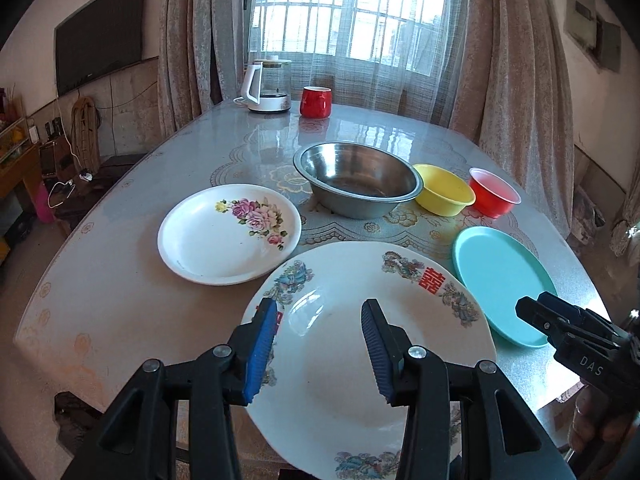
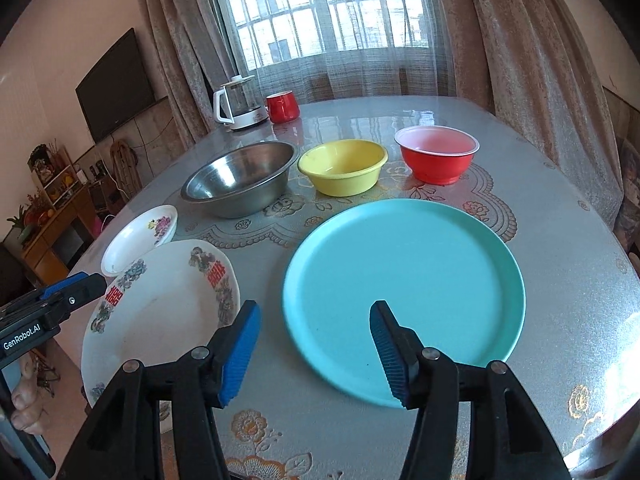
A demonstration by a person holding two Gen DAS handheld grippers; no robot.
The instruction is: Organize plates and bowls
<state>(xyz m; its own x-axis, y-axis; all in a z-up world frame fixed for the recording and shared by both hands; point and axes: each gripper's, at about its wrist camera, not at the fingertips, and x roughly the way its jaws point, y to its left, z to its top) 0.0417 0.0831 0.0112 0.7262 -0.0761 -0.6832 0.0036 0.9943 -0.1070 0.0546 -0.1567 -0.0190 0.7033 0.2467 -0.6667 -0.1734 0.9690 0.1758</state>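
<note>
A large white plate with red characters (image 1: 352, 360) (image 2: 160, 320) lies at the table's near edge. My left gripper (image 1: 318, 304) (image 2: 80, 284) hangs open over it, its left pad beside the plate's left rim and nothing pinched. Right of it lies a teal plate (image 1: 500, 276) (image 2: 404, 272). My right gripper (image 2: 314, 306) (image 1: 536, 316) stands open above the teal plate's near-left rim. Behind are a small floral plate (image 1: 228, 232) (image 2: 140, 236), a steel bowl (image 1: 358, 184) (image 2: 240, 180), a yellow bowl (image 1: 444, 190) (image 2: 344, 166) and a red bowl (image 1: 494, 192) (image 2: 436, 154).
The round table (image 1: 120, 300) has a glossy patterned cover. A white kettle (image 1: 266, 88) and a red mug (image 1: 316, 102) stand at its far side by the curtained window. A person's hand (image 2: 24, 400) grips the left tool. The large plate slightly overhangs the near edge.
</note>
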